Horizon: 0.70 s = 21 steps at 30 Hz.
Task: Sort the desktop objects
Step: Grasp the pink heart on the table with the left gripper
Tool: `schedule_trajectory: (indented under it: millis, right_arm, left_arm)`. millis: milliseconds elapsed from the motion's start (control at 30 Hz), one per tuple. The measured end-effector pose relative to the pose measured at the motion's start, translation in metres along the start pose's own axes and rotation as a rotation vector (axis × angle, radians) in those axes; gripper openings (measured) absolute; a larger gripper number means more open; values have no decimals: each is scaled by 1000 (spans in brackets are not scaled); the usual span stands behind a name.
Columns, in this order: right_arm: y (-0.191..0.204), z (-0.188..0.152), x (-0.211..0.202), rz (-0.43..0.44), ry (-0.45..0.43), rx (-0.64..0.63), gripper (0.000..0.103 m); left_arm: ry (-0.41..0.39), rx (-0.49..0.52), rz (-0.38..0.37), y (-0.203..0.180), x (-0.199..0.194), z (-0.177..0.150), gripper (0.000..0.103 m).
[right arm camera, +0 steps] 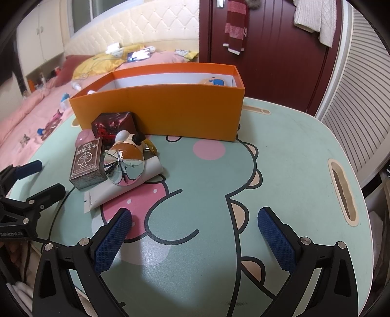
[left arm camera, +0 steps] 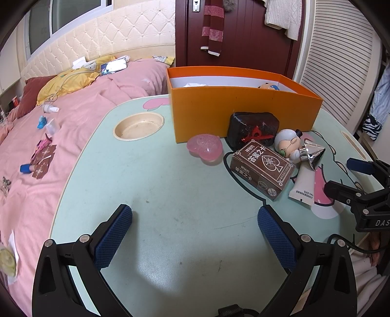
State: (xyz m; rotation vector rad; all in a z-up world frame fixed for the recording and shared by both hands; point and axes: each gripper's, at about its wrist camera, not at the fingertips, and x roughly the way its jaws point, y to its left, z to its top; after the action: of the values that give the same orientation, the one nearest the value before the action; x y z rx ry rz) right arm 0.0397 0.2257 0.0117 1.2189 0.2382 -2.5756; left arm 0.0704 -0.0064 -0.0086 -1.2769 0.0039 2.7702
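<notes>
Crowding orange box (right arm camera: 170, 109): card deck (right arm camera: 86, 163), figurine (right arm camera: 126, 139)

An open orange box (left arm camera: 243, 114) stands at the desk's far side. Before it cluster a pink heart (left arm camera: 205, 146), a black case (left arm camera: 253, 129), a brown card box (left arm camera: 262, 168), a figurine (left arm camera: 288, 143), a silver cone (left arm camera: 313, 152) and a white tube (left arm camera: 304, 185).

Both views bright, sharp centrally; daylight possibly from window (left arm camera: 73, 14). Soft shadows on table (left arm camera: 170, 195). Strong fisheye bending, dark vignette at corners.
</notes>
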Motion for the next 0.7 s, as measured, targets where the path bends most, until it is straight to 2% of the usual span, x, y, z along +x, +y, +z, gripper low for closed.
schedule_trajectory:
  millis: [133,300,367,433,467,500,533,700]
  right_arm:
    - [2,3,0,2,-2,0,103]
    - [2,2,0,4,-5,0,103]
    - [2,3,1,5,-5,0,103]
    - [1,3,0,6,-4,0,103]
    - [1,3,0,6,-5,0,103]
    - [1,3,0,7,-5,0,103]
    - [1,3,0,6,-5,0,103]
    - [1,4,0,6,-4,1,103]
  left_arm:
    - [43,4,-13,1,-1,5,103]
    - [-19,-66,-55,10,-14,26,101]
    - [-30,-43,-32,8,-11,40,100]
    - [-18,-9,3,3,-1,54,91]
    - [-5,7,17,1,5,60,83]
    - [14,16,19,0,13,64,76]
    - [34,12,13,-1,20,67,73]
    - [84,-31,-25,-1,43,73,71]
